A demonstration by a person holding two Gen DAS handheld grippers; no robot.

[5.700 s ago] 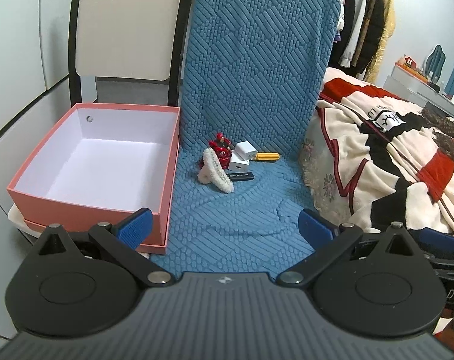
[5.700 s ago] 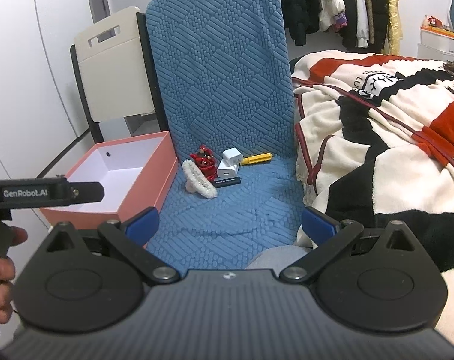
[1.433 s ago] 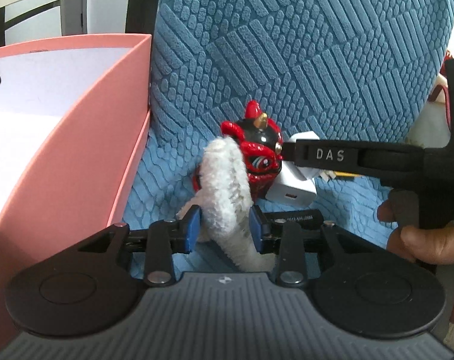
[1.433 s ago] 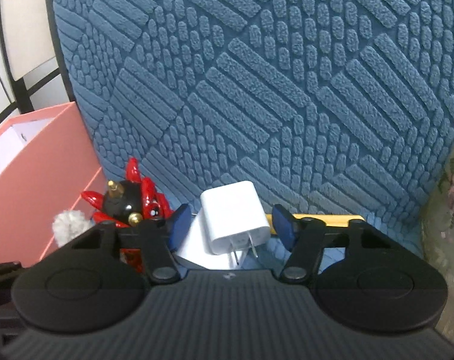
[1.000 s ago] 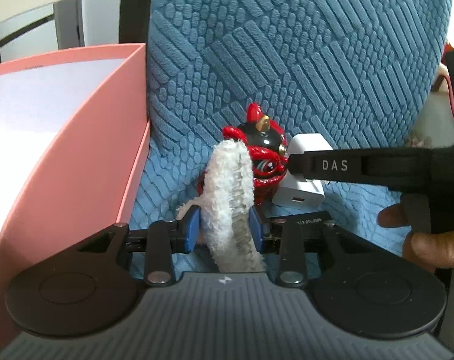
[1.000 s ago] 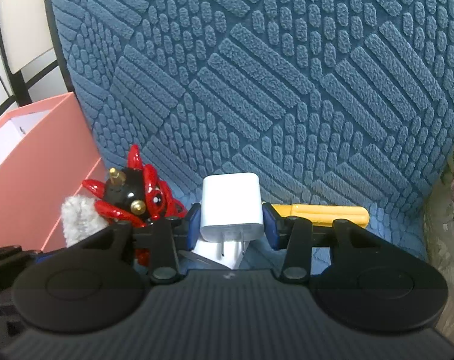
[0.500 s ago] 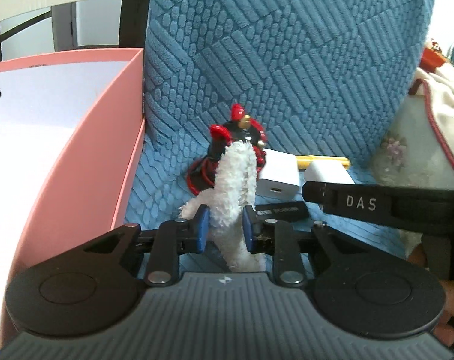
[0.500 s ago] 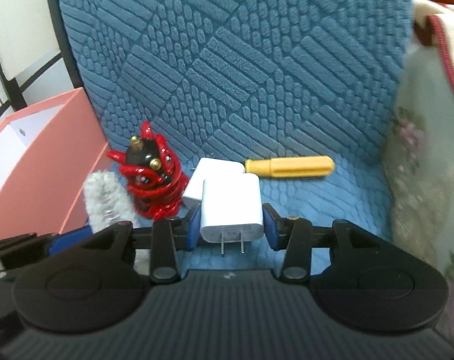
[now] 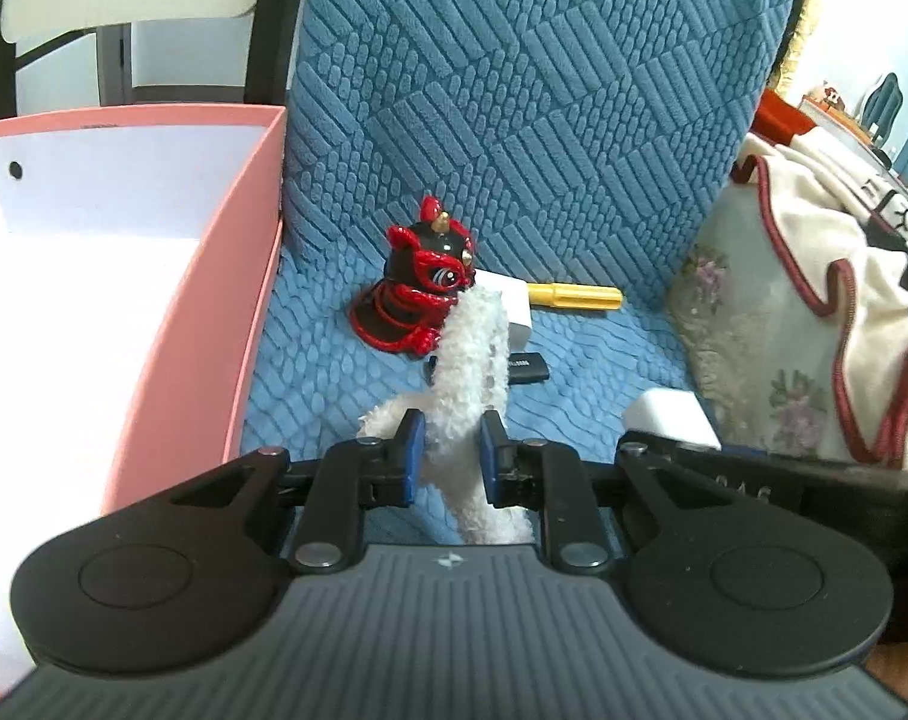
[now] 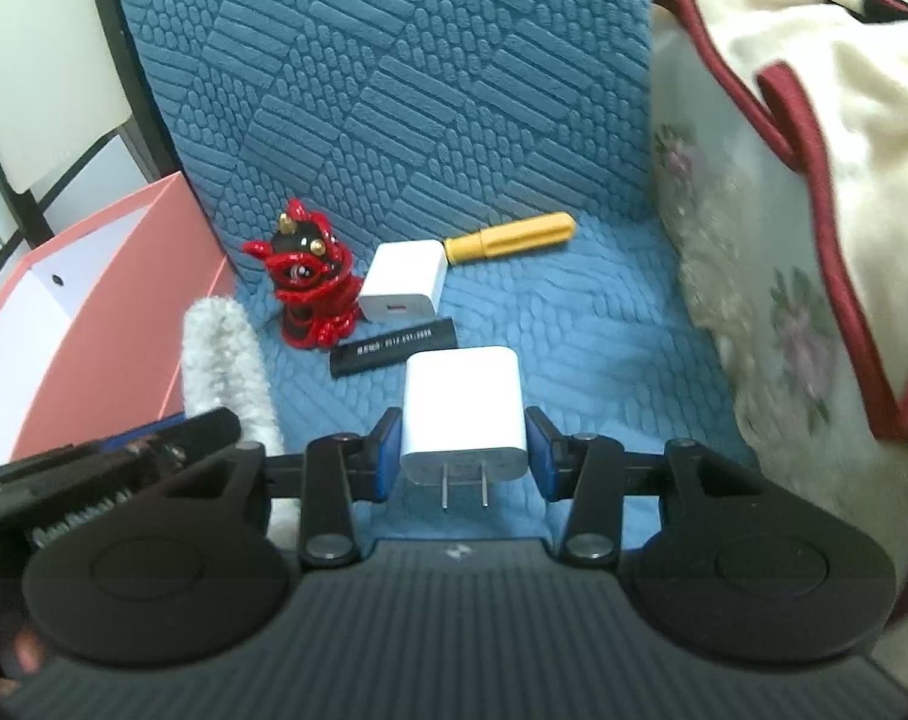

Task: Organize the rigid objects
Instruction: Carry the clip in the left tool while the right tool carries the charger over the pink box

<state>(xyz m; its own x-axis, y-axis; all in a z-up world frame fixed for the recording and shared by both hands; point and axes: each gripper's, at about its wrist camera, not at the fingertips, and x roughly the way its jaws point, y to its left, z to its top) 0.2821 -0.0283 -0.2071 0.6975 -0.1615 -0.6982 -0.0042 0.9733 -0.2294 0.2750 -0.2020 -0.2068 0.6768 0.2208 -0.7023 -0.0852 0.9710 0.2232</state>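
Observation:
My left gripper (image 9: 444,450) is shut on a white fluffy hair clip (image 9: 472,372) and holds it above the blue seat. My right gripper (image 10: 463,459) is shut on a white plug charger (image 10: 463,414), prongs toward the camera, lifted off the seat; it also shows in the left wrist view (image 9: 670,414). On the seat lie a red and black lion figurine (image 10: 306,285), a second white charger (image 10: 402,288), a yellow handle (image 10: 511,237) and a black flat stick (image 10: 393,348). The fluffy clip also shows in the right wrist view (image 10: 225,360).
An open pink box (image 9: 225,300) with a white inside stands left of the seat. The blue quilted chair back (image 9: 544,120) rises behind the objects. A bed with a cream, red-trimmed blanket (image 10: 814,210) lies close on the right.
Both grippers have pulled back and up from the pile with their objects. The fluffy clip and the plug charger are now lifted clear of the figurine and the other charger.

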